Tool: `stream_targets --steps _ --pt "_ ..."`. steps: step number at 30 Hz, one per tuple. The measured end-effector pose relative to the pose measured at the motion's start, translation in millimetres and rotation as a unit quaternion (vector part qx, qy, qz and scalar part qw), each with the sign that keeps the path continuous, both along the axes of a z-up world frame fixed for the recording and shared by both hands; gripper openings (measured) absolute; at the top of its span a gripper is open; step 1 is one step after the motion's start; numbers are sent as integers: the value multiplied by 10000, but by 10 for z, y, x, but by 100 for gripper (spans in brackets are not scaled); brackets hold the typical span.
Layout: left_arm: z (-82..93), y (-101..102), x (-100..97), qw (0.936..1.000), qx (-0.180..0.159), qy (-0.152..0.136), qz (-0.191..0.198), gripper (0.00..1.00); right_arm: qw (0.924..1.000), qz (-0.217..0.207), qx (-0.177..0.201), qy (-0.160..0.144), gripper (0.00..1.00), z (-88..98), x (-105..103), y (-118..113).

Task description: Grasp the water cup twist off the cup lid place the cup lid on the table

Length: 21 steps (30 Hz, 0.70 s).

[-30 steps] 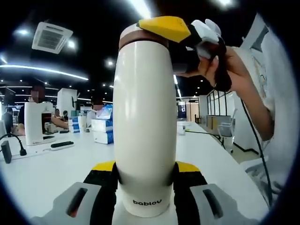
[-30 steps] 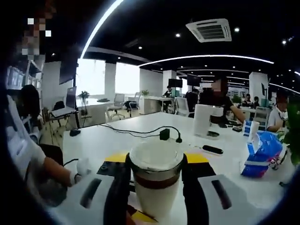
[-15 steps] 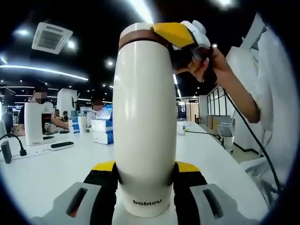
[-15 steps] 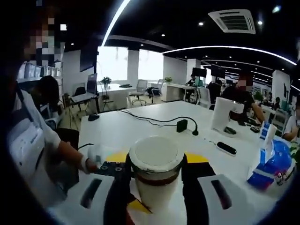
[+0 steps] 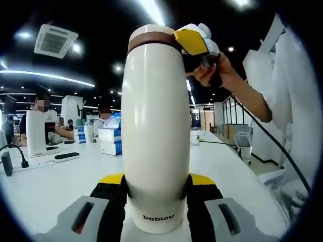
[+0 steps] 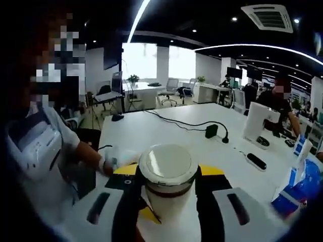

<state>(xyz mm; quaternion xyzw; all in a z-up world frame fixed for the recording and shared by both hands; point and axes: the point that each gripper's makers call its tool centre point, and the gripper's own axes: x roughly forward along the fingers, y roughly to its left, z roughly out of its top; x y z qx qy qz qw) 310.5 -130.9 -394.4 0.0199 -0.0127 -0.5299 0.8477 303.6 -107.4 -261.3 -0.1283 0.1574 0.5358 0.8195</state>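
Observation:
A tall cream water cup [image 5: 156,126] marked "bablov" stands upright between the jaws of my left gripper [image 5: 156,184], which is shut on its lower body. A brown band and a white cup lid [image 5: 151,38] top the cup. My right gripper [image 5: 194,41], with a yellow jaw tip, is clamped on the lid from the upper right, and a person's hand [image 5: 217,70] holds it. In the right gripper view I look down on the lid [image 6: 167,162], with my right gripper [image 6: 167,175] shut around it. Part of the left gripper [image 6: 147,214] shows beneath.
A long white table [image 6: 166,128] runs under the cup, with a black cable and adapter [image 6: 212,131], a remote [image 6: 256,161] and a white appliance [image 6: 255,123]. Stacked boxes [image 5: 111,138] and seated people [image 5: 43,116] are beyond. The person's torso [image 5: 298,126] is close at right.
The right gripper has turned around the cup's top: its yellow jaw has slid to the right of the lid, and its view has swung. The cup stays still in the left gripper.

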Motion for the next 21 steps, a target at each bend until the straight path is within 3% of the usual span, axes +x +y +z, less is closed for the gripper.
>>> stream_targets --steps 7,14,21 --pt "2 -2 2 10000 3 8 2 48 9989 415 -184 -70 44 -3 -34 7" --pt "-1 -4 10 10000 -2 7 -5 48 9958 915 65 78 44 -1 -26 27" --pt "-3 1 16 10000 -21 33 4 48 9947 1022 153 -7 45 6 -36 53"
